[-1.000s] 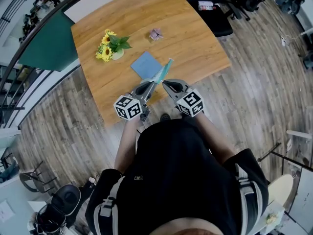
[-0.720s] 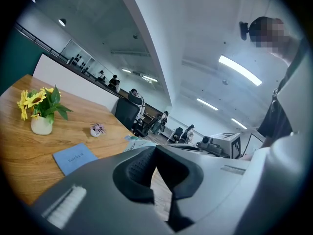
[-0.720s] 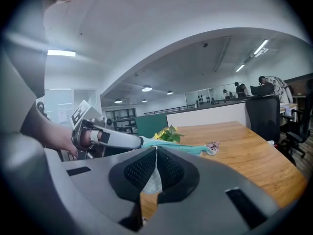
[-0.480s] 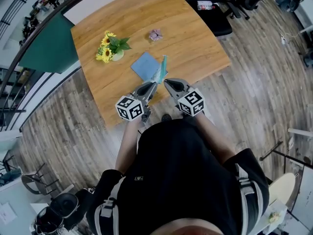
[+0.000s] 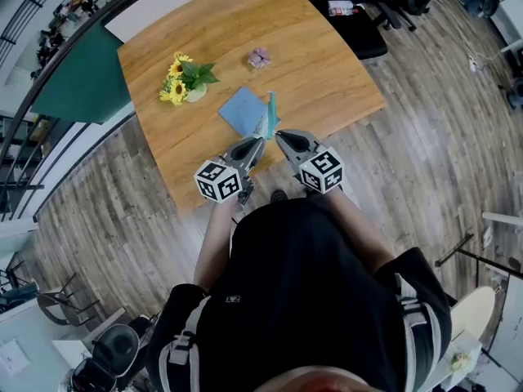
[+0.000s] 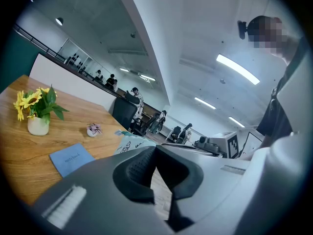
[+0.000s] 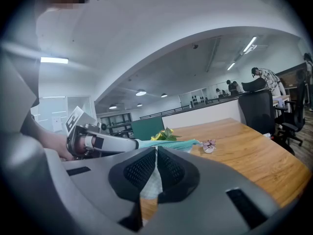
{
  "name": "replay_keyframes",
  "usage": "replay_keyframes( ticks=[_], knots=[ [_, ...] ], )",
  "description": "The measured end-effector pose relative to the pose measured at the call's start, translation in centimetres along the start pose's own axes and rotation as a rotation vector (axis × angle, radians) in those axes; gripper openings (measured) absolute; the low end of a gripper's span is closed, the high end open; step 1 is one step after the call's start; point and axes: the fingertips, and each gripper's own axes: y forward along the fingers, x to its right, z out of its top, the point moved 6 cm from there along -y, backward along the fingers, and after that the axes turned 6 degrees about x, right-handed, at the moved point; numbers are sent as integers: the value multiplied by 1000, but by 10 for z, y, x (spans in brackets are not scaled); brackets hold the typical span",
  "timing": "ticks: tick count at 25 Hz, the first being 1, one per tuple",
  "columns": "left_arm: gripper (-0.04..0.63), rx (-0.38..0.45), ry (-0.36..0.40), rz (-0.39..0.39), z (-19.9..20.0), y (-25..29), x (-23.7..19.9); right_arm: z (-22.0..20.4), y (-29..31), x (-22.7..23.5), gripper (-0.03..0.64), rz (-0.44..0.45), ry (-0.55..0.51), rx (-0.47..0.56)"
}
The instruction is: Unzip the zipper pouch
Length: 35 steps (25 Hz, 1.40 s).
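While you hold the two grippers over the near edge of the tabletop (image 5: 319, 64), the one zipper pouch (image 5: 269, 114) stands up in the air between their tips, not touching the wood. Your left gripper (image 5: 255, 143) has its fingers (image 6: 134, 168) pressed fully together. In the right gripper view its tip meets one end of the teal pouch, so it seems to pinch that end, but I cannot see exactly which part. Your right gripper (image 5: 279, 135) is closed too, and between its fingers (image 7: 139, 168) a pale piece of the pouch is squeezed. The rest of the pouch runs away from them toward the left gripper.

On the tabletop I count three things. There is one vase (image 5: 196, 93) with yellow sunflowers (image 5: 177, 84) near the left side, one blue notebook (image 5: 242, 109) lying flat just behind the pouch, and one small pink flower (image 5: 260, 56) farther back. These three are well apart from each other.
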Motion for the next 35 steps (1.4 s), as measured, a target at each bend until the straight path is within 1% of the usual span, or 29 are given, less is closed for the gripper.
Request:
replay_keyframes(
  ticks=[6, 9, 21, 35],
  knots=[
    [2, -5, 6, -12, 0, 1, 6, 2, -4, 1, 20, -14, -15, 0],
    [2, -10, 11, -17, -1, 1, 7, 3, -7, 5, 17, -36, -14, 5],
    [2, -26, 28, -28, -3, 2, 18, 2, -13, 7, 17, -44, -40, -10],
    [2, -46, 44, -45, -7, 7, 26, -1, -19, 14, 17, -91, -47, -17]
  ],
)
